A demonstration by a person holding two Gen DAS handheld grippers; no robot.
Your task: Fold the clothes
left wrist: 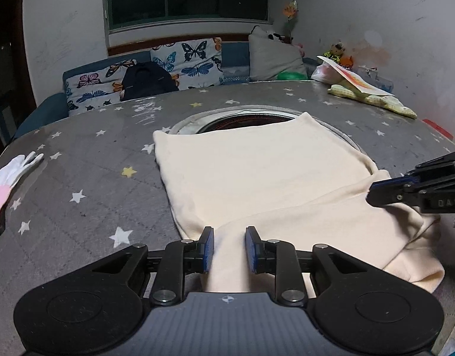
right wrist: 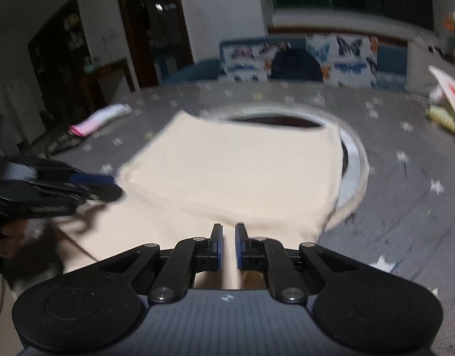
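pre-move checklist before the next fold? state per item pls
1. Left gripper has cloth between its pads: ok, jaws part open around a ridge of the garment.
2. Right gripper has cloth between its pads: ok, narrow gap.
3. Either grip actually clamped: cannot tell.
4. Garment flat: not ok, bunched at the near edge.
5. Far edge clear of the table's round opening: not ok, it overlaps the opening.
6. Glove clear of the fold: ok, apart at the left.

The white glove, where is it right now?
In the left wrist view the glove lies at the table's far left edge, well left of the cream cloth.
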